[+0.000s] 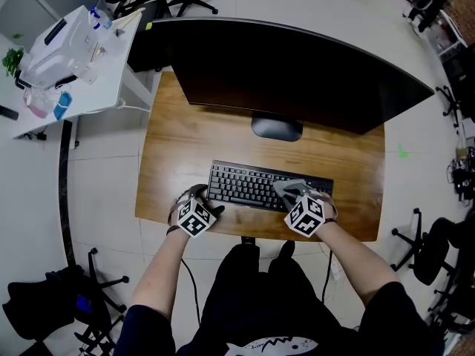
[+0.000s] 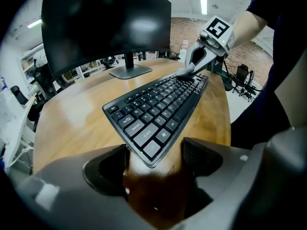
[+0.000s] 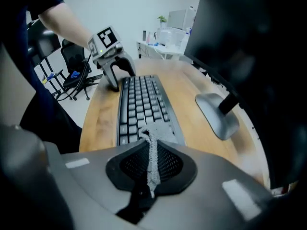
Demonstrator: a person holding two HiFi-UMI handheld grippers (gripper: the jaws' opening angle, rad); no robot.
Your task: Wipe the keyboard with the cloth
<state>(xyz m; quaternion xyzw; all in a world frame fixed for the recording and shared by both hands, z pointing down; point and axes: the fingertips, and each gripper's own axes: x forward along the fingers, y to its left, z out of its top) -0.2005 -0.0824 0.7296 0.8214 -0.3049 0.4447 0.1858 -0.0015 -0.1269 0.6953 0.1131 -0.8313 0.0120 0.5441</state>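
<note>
Evidently the flat black keyboard (image 1: 256, 185) lies on the wooden worktop (image 1: 185, 139) at six o'clock from the dark curved monitor (image 1: 289, 73), within reach of both arms. The left hand-held gripper (image 1: 200, 199) sits at the keyboard's nine o'clock end, probably to steady it. Its own view shows the jaws spread with the keyboard's corner poking between them, and contact cannot be judged. The right hand-held gripper (image 1: 295, 193) pinches the grey nubbly cloth (image 1: 288, 188) and lays it on the keys toward three o'clock, seemingly mid-wipe. Only the right gripper view shows those jaws closed on a thin fold of cloth, and only the head view shows both ends together.
</note>
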